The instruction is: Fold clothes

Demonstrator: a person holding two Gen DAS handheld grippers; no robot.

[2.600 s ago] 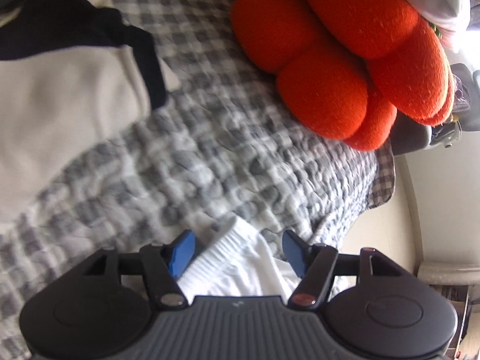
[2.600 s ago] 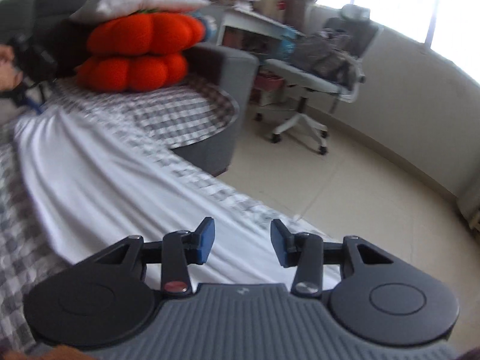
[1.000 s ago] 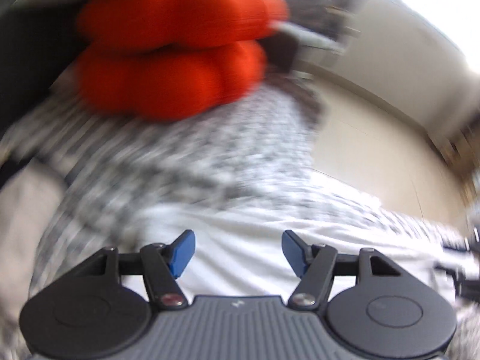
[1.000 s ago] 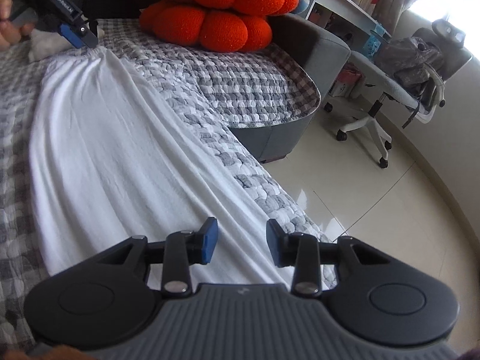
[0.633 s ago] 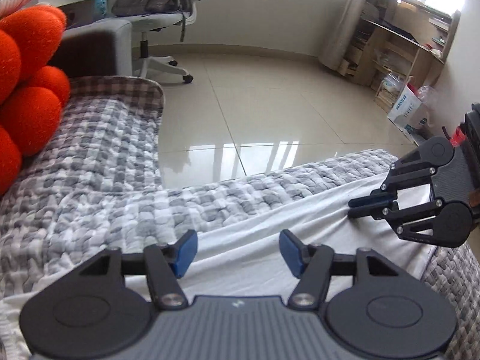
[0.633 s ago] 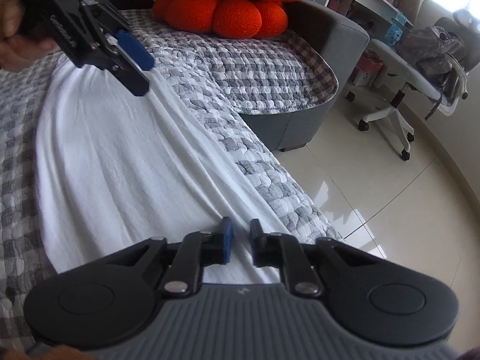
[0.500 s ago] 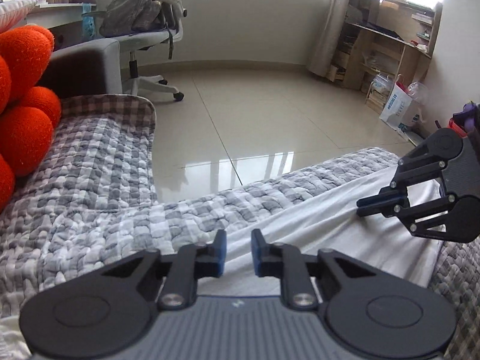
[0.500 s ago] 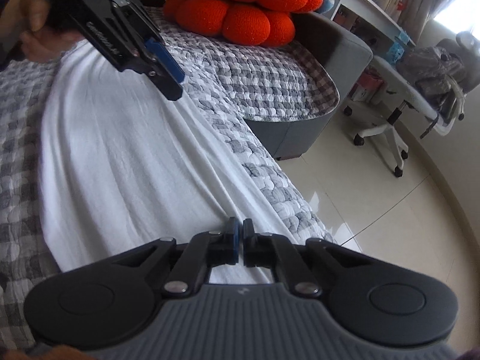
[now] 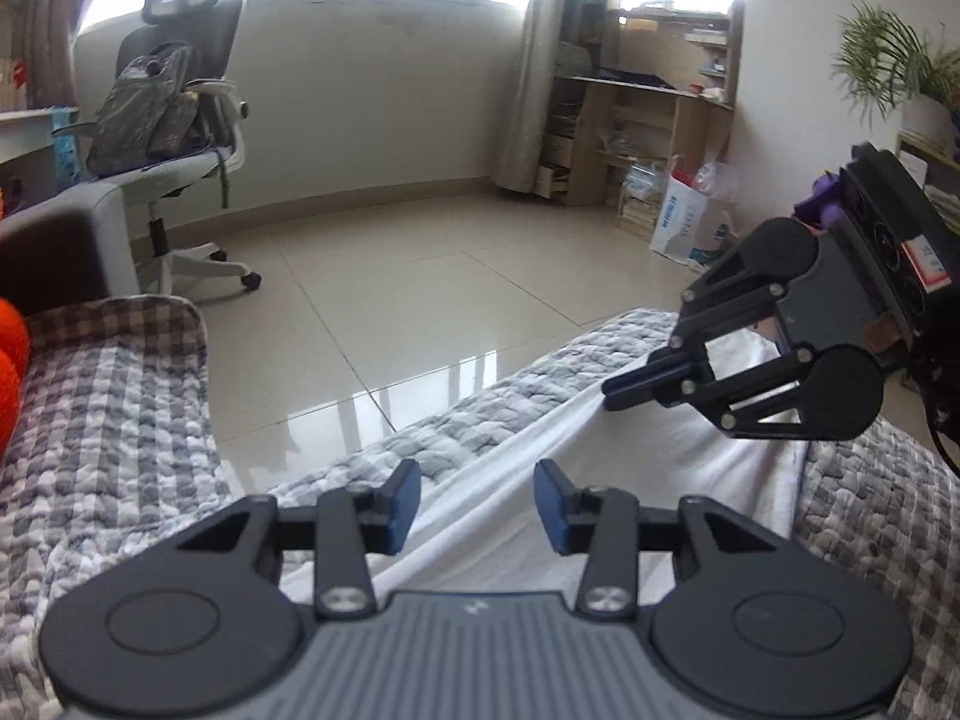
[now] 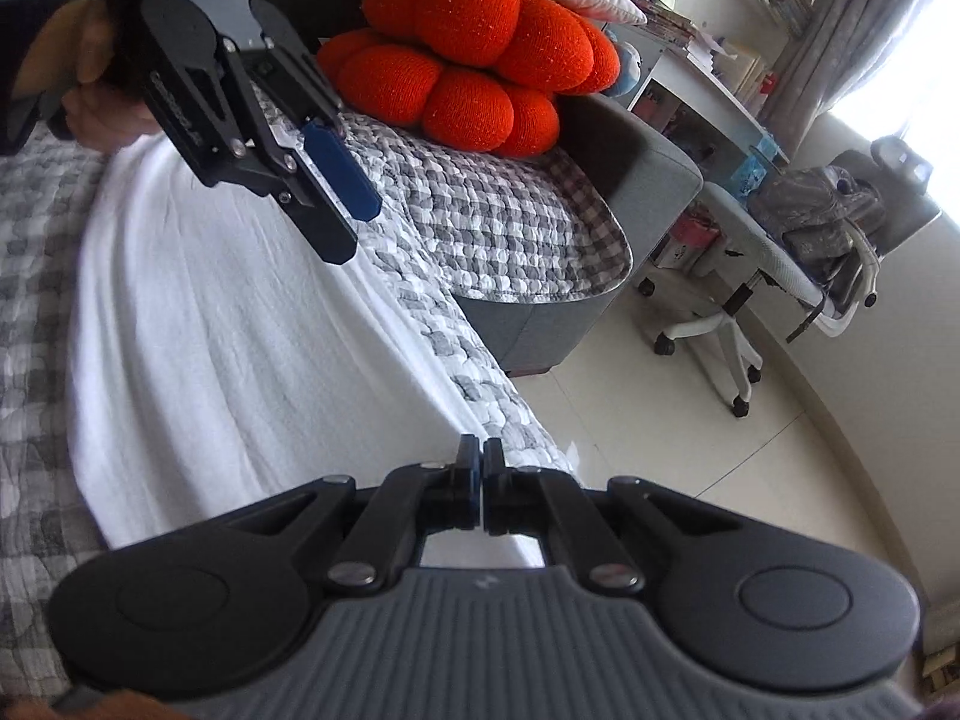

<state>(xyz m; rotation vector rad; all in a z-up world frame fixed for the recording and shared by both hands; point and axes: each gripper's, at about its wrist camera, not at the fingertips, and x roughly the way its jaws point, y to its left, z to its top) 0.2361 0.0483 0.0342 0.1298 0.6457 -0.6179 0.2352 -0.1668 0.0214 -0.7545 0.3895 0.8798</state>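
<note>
Two grippers work one white garment (image 10: 228,324), which lies spread along the outer edge of a grey checked bedspread (image 10: 492,222), its long side running near the drop to the tiled floor (image 9: 420,276). Spread flat like that, with a tool at either end of the same edge, it looks set up for lifting that edge and carrying it across in a fold; how many folds it already holds I cannot tell.

The right gripper (image 10: 482,480) has its fingers pressed together, and from the left-hand camera their tips sit right at a raised ridge of the white cloth, so it appears to pinch the edge there. The left gripper (image 9: 477,504) hovers low over the other end with its blue-padded fingers (image 9: 399,507) spread wide, cloth showing between them but not gripped.

An orange pumpkin cushion (image 10: 468,60) sits well clear at the head of the bed.
</note>
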